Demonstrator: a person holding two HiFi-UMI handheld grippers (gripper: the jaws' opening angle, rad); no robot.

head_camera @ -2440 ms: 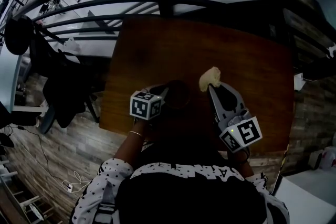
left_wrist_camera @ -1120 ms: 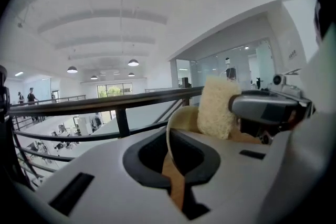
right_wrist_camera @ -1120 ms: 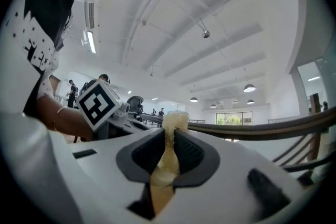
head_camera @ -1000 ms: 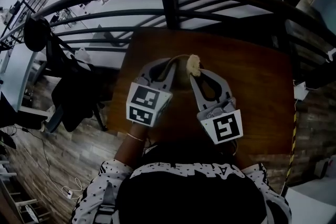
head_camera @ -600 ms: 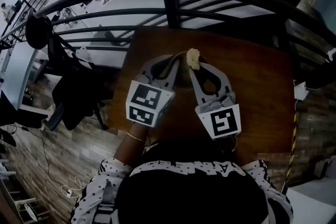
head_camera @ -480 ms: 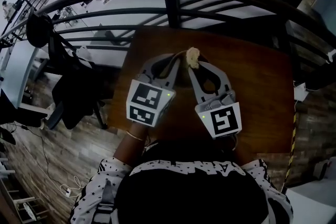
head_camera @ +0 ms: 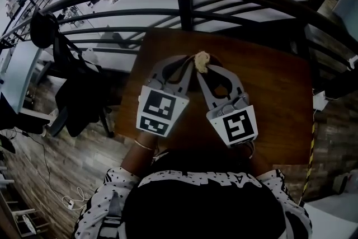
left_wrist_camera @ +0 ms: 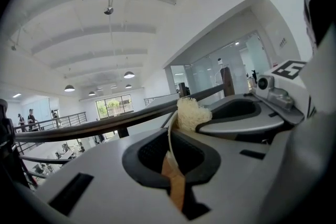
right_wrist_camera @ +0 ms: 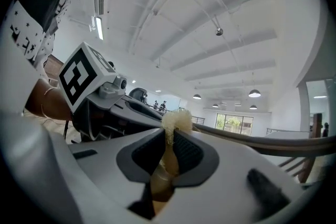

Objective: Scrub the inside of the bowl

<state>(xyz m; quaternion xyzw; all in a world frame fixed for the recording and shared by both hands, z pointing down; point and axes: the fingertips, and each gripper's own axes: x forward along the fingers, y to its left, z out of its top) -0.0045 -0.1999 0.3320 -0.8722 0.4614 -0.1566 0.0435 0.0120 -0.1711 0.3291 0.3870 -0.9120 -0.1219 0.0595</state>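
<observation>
Bowl (left_wrist_camera: 173, 182) raised off table (head_camera: 268, 87), scrubber (head_camera: 202, 61) brought to rim
Left gripper (head_camera: 186, 66) clamped its edge, right gripper (head_camera: 202, 72) pinched scrubber; scrubbing could begin

left claw (left_wrist_camera: 171, 150) shell: grey plastic, smooth, matt
right claw (right_wrist_camera: 169, 148) shell: same matt grey plastic
pads (right_wrist_camera: 189, 155) inside the right claw's jaws: dark, finely ribbed, rubbery look
bowl (left_wrist_camera: 176, 183) nipped in the left claw: thin smooth wall, tan face, pale rim; material unclear
scrubber (right_wrist_camera: 177, 120) nipped in the right claw: pale, fibrous, rough, fuzzy
table (head_camera: 268, 92) under both claws: brown wood, smooth, faint sheen
railing (head_camera: 185, 11) beyond the claw tips: dark metal, smooth
sleeve (head_camera: 112, 193) behind the left claw: dark cloth, white specks
</observation>
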